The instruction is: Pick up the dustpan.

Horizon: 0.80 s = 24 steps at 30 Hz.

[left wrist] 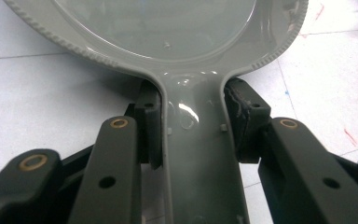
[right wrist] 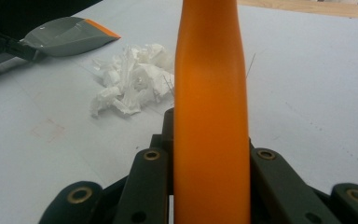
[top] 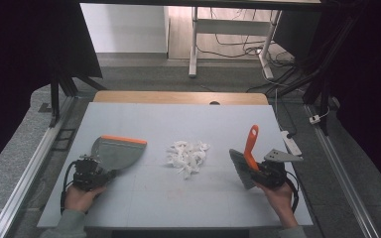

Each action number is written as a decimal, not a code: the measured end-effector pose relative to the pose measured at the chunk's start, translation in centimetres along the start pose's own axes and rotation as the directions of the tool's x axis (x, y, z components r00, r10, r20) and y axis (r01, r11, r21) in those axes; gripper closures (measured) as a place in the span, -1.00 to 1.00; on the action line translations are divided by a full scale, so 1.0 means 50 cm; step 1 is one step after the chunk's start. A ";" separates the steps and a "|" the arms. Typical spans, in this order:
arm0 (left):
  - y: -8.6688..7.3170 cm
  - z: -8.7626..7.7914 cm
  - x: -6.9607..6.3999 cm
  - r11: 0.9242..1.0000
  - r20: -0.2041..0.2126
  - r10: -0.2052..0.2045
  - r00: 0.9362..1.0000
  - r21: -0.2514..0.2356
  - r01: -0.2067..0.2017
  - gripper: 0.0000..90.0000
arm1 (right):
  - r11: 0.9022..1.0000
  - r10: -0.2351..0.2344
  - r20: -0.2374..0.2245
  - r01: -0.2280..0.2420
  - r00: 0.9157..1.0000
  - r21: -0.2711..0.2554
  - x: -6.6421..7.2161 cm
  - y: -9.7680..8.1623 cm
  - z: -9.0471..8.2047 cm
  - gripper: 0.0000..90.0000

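Grey dustpan (top: 119, 151) at the left is clamped by its handle in the left gripper (top: 90, 172), orange-handled brush (top: 248, 153) is clamped in the right gripper (top: 268, 174), crumpled white paper (top: 187, 156) between them.

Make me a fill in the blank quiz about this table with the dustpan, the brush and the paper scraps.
1. The left gripper is shut on the handle of the grey ____.
2. The brush in the right gripper has a handle coloured ____.
3. The pile of paper scraps lies ____ the dustpan and the brush.
4. The dustpan's front lip is coloured ____.

Missing words: dustpan; orange; between; orange
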State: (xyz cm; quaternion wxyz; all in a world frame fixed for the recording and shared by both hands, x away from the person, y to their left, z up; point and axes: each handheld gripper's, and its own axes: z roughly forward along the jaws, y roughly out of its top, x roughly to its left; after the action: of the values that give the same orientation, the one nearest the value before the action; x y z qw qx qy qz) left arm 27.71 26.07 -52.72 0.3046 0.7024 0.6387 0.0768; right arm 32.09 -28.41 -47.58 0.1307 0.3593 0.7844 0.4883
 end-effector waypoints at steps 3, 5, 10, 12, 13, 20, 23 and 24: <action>0.000 -0.001 0.000 1.000 0.007 0.006 1.000 0.000 -0.006 0.36 | 1.000 -0.001 0.000 0.001 1.000 0.000 0.000 0.000 0.000 0.70; -0.001 -0.001 0.000 1.000 0.011 0.010 1.000 -0.003 -0.010 0.36 | 1.000 -0.001 0.000 0.001 1.000 0.000 0.000 0.000 0.000 0.70; 0.000 -0.003 0.000 1.000 0.018 0.016 1.000 -0.012 -0.016 0.36 | 1.000 0.000 -0.002 0.000 1.000 -0.006 0.000 0.001 -0.001 0.70; 0.000 -0.003 0.001 1.000 0.026 0.019 0.999 -0.018 -0.018 0.36 | 1.000 0.004 -0.002 -0.004 1.000 -0.008 -0.001 0.001 -0.001 0.70; 0.000 -0.006 0.001 0.999 0.030 0.024 0.999 -0.026 -0.023 0.36 | 1.000 0.004 -0.002 -0.004 1.000 -0.009 -0.001 0.001 -0.001 0.70; 0.000 -0.013 0.006 0.999 0.053 0.025 0.998 -0.047 -0.023 0.36 | 1.000 0.002 -0.002 -0.002 1.000 -0.011 0.000 0.001 -0.001 0.70; -0.001 -0.017 0.009 0.998 0.062 0.033 0.998 -0.058 -0.029 0.36 | 1.000 0.001 -0.001 -0.001 1.000 -0.008 0.000 0.000 -0.001 0.70; 0.000 -0.018 0.010 0.998 0.065 0.034 0.997 -0.063 -0.030 0.36 | 1.000 0.003 -0.005 -0.003 1.000 -0.012 0.000 0.000 -0.001 0.70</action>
State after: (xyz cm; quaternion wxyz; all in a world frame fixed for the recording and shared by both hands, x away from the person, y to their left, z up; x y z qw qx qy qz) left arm 27.33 26.81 -52.14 0.3459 0.7049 0.6143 0.0781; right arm 32.07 -28.43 -47.55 0.1302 0.3584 0.7813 0.4941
